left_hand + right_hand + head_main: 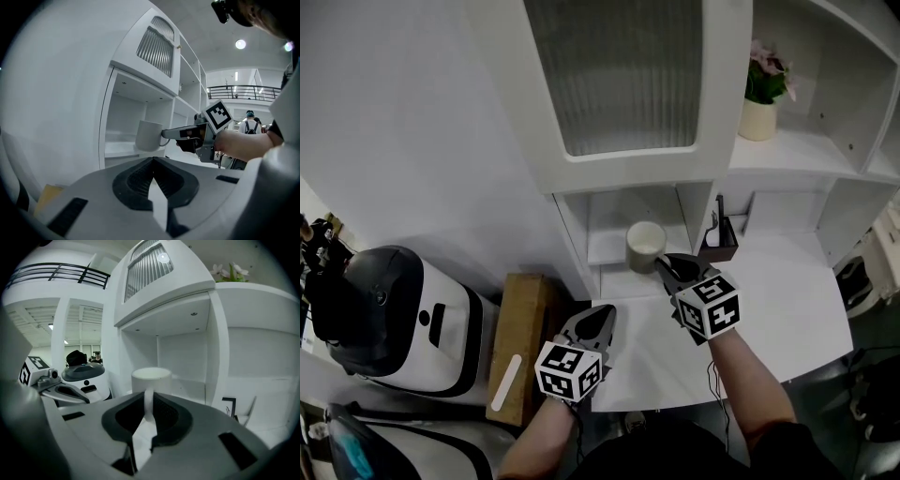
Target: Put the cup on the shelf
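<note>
**Operator:** Where is the cup (645, 246) sitting, and what is gripping it?

**Technician:** The right gripper (667, 270) is clamping its handle (148, 403). The cup is hanging upright at the mouth of the shelf (607, 247), apparently not yet resting on it. The left gripper (598, 321) is hovering below the shelf, jaws closed on nothing.

**Operator:** What is threatening the placement?

**Technician:** The thin handle is offering little purchase. The cup could pivot and strike the shelf, or drop if released early.

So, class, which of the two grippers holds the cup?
The right gripper, shut on the handle of the cup; the left gripper is shut and empty.
</note>
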`<act>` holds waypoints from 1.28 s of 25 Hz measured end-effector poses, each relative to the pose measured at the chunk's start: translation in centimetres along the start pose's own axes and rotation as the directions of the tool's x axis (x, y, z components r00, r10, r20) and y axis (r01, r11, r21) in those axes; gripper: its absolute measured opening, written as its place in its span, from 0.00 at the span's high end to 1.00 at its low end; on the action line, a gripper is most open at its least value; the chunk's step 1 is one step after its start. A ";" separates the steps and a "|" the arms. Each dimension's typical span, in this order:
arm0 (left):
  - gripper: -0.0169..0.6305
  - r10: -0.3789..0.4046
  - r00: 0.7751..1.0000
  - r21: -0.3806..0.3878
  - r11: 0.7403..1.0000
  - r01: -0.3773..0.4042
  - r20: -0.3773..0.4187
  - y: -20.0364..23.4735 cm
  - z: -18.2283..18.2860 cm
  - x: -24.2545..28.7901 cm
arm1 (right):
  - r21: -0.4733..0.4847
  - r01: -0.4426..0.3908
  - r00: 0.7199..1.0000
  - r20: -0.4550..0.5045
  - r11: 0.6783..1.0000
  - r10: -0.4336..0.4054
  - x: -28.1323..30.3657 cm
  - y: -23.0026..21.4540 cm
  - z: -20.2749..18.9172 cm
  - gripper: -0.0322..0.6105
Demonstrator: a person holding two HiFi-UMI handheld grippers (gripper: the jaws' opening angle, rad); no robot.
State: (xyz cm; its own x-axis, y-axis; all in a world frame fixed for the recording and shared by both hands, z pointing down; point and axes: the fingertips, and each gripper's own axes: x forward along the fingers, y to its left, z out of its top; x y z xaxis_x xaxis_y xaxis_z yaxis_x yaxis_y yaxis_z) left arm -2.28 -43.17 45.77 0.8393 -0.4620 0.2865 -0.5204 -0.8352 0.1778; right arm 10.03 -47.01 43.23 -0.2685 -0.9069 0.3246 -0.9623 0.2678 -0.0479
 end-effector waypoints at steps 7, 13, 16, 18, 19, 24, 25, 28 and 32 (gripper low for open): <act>0.97 -0.020 1.000 -0.003 1.000 0.020 0.007 1.5 0.4 0.6 | 0.015 0.029 0.999 -0.026 0.999 -0.029 2.5 -0.8 0.4 0.90; 0.97 -0.027 1.000 -0.005 1.000 0.027 0.008 2.7 0.7 1.2 | 0.025 0.054 0.998 -0.043 0.998 -0.053 4.3 -1.8 0.5 0.90; 0.97 -0.029 1.000 -0.002 1.000 0.029 0.009 3.1 1.0 1.5 | 0.026 0.061 0.997 -0.047 0.998 -0.060 5.1 -2.4 0.7 0.90; 0.97 -0.031 0.999 -0.004 1.000 0.031 0.011 3.3 1.2 1.8 | 0.025 0.067 0.997 -0.050 0.997 -0.066 5.5 -2.7 0.8 0.90; 0.97 -0.032 0.999 -0.004 0.999 0.032 0.012 3.4 1.3 1.9 | 0.023 0.070 0.996 -0.051 0.997 -0.069 5.7 -2.8 0.9 0.90; 0.97 -0.039 0.999 -0.006 0.999 0.040 0.016 3.6 1.6 2.4 | 0.022 0.079 0.996 -0.052 0.997 -0.077 6.8 -3.3 1.2 0.90; 0.97 -0.040 0.999 -0.007 0.999 0.040 0.015 3.6 1.6 2.4 | 0.021 0.080 0.996 -0.052 0.997 -0.079 6.9 -3.4 1.2 0.90; 0.97 -0.041 0.999 -0.009 0.999 0.041 0.013 3.7 1.6 2.5 | 0.018 0.086 0.995 -0.052 0.996 -0.085 7.3 -3.7 1.2 0.90; 0.97 -0.037 0.999 -0.010 0.999 0.037 0.010 3.9 1.5 2.5 | 0.022 0.094 0.995 -0.044 0.995 -0.093 7.6 -3.9 1.4 0.90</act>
State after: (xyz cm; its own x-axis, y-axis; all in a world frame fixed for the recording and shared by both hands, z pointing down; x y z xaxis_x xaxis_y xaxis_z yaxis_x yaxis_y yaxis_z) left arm -1.96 -48.00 45.73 0.8597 -0.4332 0.2707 -0.4901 -0.8490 0.1975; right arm 11.64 -55.39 44.54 -0.1758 -0.9127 0.3690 -0.9840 0.1742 -0.0381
